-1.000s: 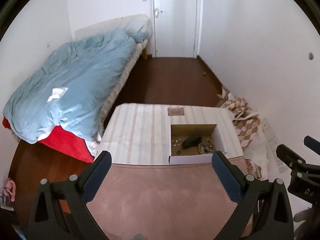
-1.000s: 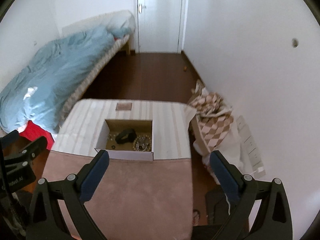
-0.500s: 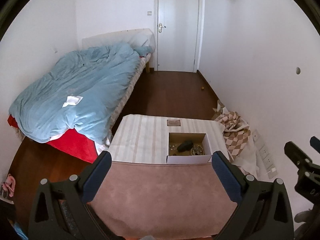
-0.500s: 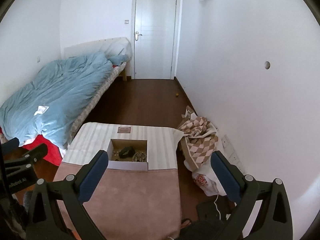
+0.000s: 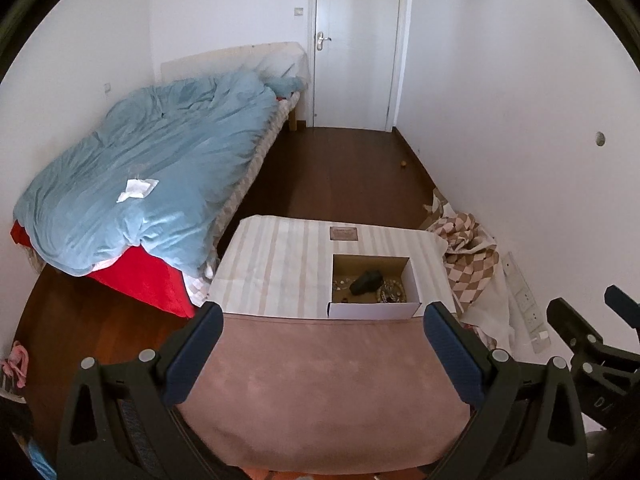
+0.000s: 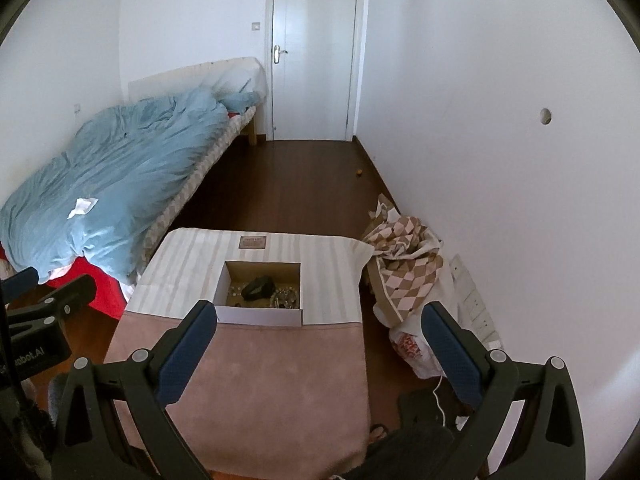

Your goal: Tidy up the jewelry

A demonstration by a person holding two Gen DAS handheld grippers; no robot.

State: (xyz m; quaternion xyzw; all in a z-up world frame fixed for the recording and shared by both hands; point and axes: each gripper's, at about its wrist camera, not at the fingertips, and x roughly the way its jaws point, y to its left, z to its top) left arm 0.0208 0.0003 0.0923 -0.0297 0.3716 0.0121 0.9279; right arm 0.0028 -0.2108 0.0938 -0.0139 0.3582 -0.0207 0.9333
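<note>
Both held high, well back from counter [image 5: 280, 264]. Left hand-held gripper [image 5: 320, 344] & right hand-held gripper [image 6: 316, 332] spread wide, nothing gripped. Jewelry [image 5: 390, 292] lies in open box [image 5: 372, 310], frame centre, beside dark pouch [image 5: 366, 282].

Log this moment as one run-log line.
left hand-held gripper: open, empty | right hand-held gripper: open, empty | jewelry box: open on striped cloth, untouched | black pouch inside box

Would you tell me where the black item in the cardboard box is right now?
In both wrist views the black item lies mid-box, loose jewelry on its right.
</note>
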